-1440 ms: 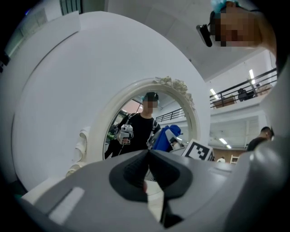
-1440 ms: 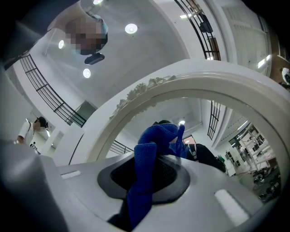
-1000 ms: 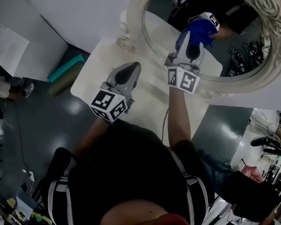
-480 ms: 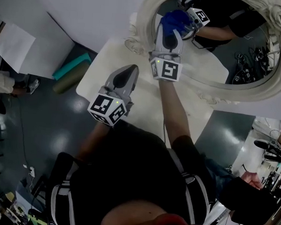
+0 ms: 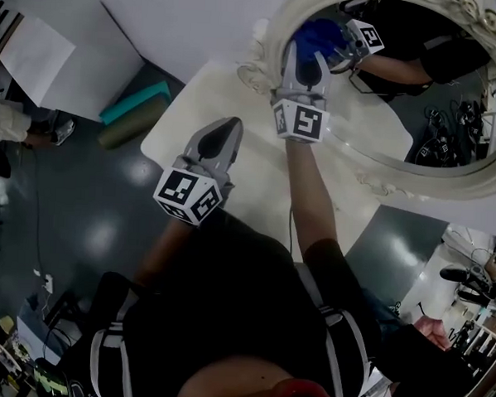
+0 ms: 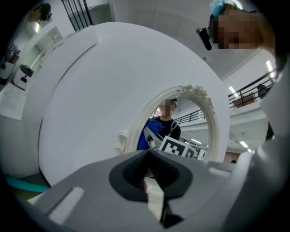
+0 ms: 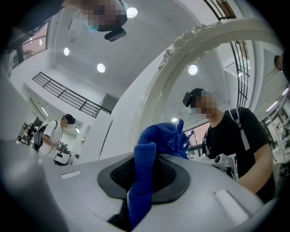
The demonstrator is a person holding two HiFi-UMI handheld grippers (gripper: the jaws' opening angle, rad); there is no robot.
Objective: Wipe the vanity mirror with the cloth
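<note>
The oval vanity mirror [image 5: 419, 103], in an ornate cream frame [image 5: 398, 183], stands on the white table [image 5: 249, 181] against the wall. My right gripper [image 5: 307, 49] is shut on a blue cloth [image 5: 316, 33] and presses it to the glass near the frame's left side. In the right gripper view the cloth [image 7: 153, 142] bunches up between the jaws of the right gripper [image 7: 152, 158], with the frame [image 7: 181, 59] behind it. My left gripper [image 5: 233, 126] hovers over the table, shut and holding nothing. The left gripper view shows the left gripper [image 6: 149, 156] pointing at the mirror [image 6: 195, 93] and the cloth [image 6: 146, 136].
A teal roll [image 5: 135, 103] and an olive roll [image 5: 134, 123] lie on the dark floor left of the table. A white board [image 5: 40, 54] leans further left. The white wall [image 5: 191, 16] rises behind the mirror. Cables and gear show in the reflection [image 5: 441, 146].
My right gripper has carried the cloth from the middle of the glass leftward to near the frame's left side. The left gripper has hardly moved.
</note>
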